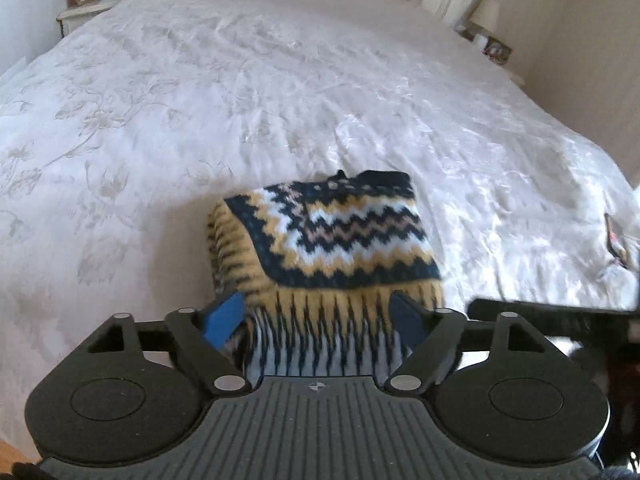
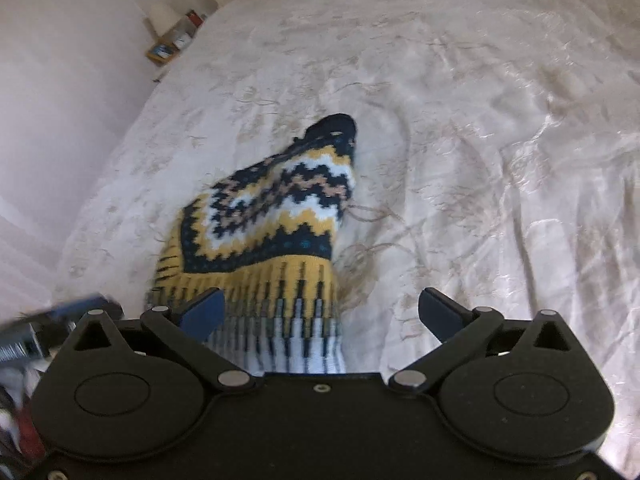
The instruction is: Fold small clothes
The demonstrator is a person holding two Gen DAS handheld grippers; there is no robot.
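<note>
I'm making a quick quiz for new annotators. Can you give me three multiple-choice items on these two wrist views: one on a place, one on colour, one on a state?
1. Where does the knitted garment lie?
A. on the white bedspread
B. on a wooden floor
C. in a basket

2. Which colours make up its zigzag pattern?
A. red and green
B. navy, yellow, white and tan
C. plain grey

3. How do both claws stand?
A. both shut on cloth
B. one shut, one open
C. both open

Key:
1 A: the knitted garment rests on the white bedspread.
2 B: those bands show across its top in both views.
3 C: the left claw and the right claw each have their blue fingers spread wide apart, the garment's fringed end lying between them.
</note>
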